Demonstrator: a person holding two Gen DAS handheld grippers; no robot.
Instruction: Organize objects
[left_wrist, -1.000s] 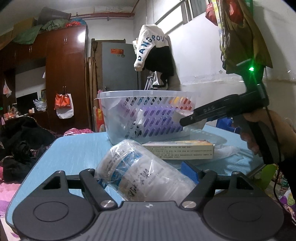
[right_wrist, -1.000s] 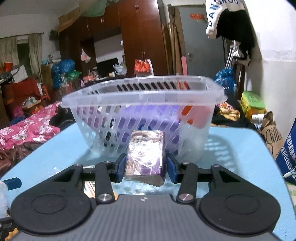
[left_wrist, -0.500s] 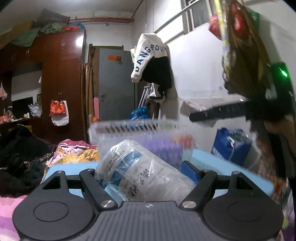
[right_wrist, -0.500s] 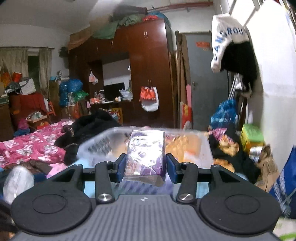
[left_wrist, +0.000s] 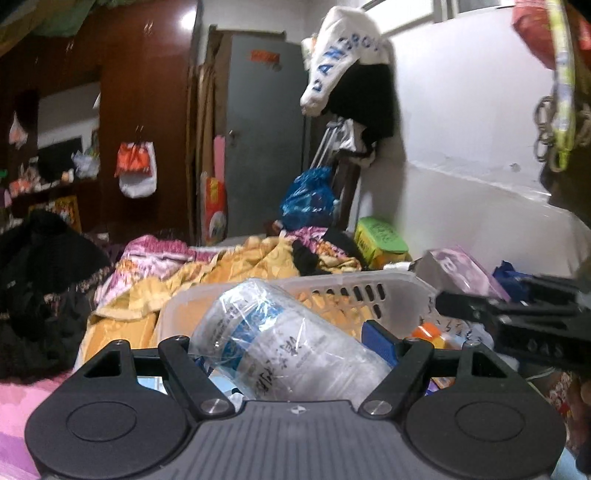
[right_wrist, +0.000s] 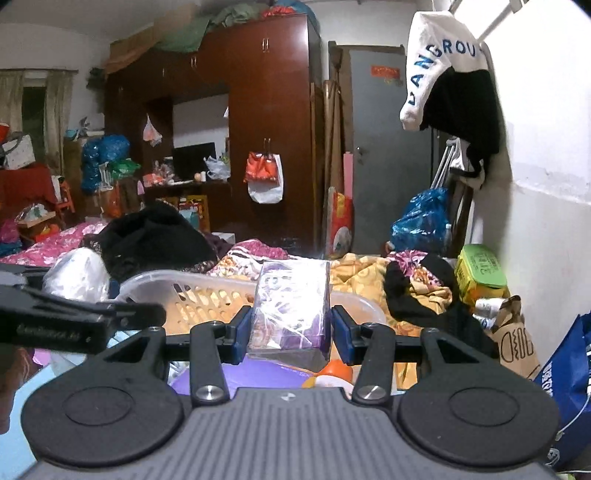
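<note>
Two handheld grippers are raised above a white slotted plastic basket (left_wrist: 332, 295) in a cluttered bedroom. The left gripper (left_wrist: 284, 343) has its jaws spread wide around a plastic-wrapped white bottle (left_wrist: 280, 343) with a blue label, which lies tilted between the blue pads and is clamped there, held over the near rim of the basket. The right gripper (right_wrist: 291, 328) has its jaws about half closed, pressing on both sides of a purple box in clear wrap (right_wrist: 290, 310) (it stands upright between the pads), also held above the basket's near rim. Inside the basket, below the box, sit a purple item and an orange-capped item (right_wrist: 332, 371), both only partly visible. Each gripper appears at the edge of the other's view. Behind them are heaped bedding (right_wrist: 369, 277), a dark wardrobe (right_wrist: 266, 122) and a grey door (right_wrist: 384, 147).
</note>
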